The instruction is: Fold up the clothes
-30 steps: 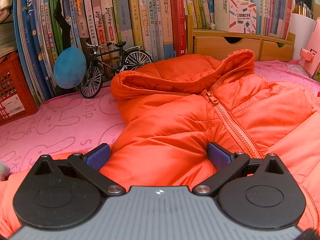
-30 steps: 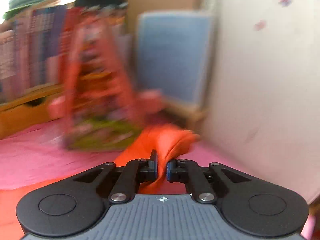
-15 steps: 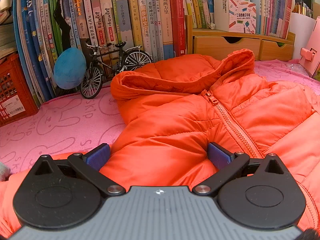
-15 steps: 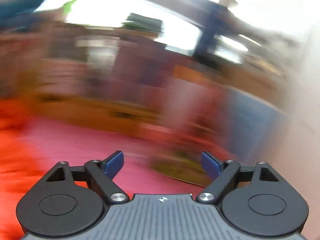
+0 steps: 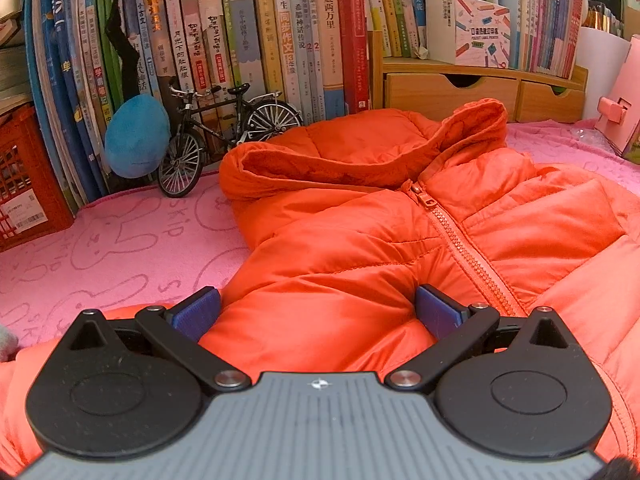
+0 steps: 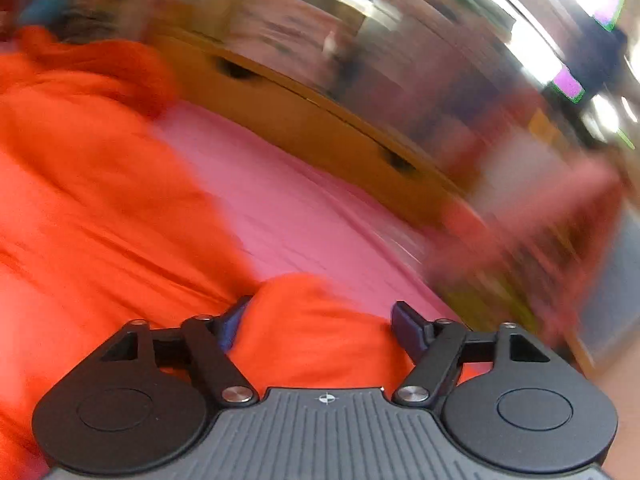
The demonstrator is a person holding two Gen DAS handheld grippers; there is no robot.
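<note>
Item: orange hooded jacket, zipped, lying front-up on pink surface, hood toward 12 o'clock.
Left gripper: jaws wide apart, a puffed jacket fold between them.
Right gripper: jaws apart and closing, an orange fold between them; view blurred.
Model bicycle at 10 o'clock; books behind.

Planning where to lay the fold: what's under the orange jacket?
A pink towel with bunny outlines spreads from under the orange jacket. What lies beneath the towel is covered.
</note>
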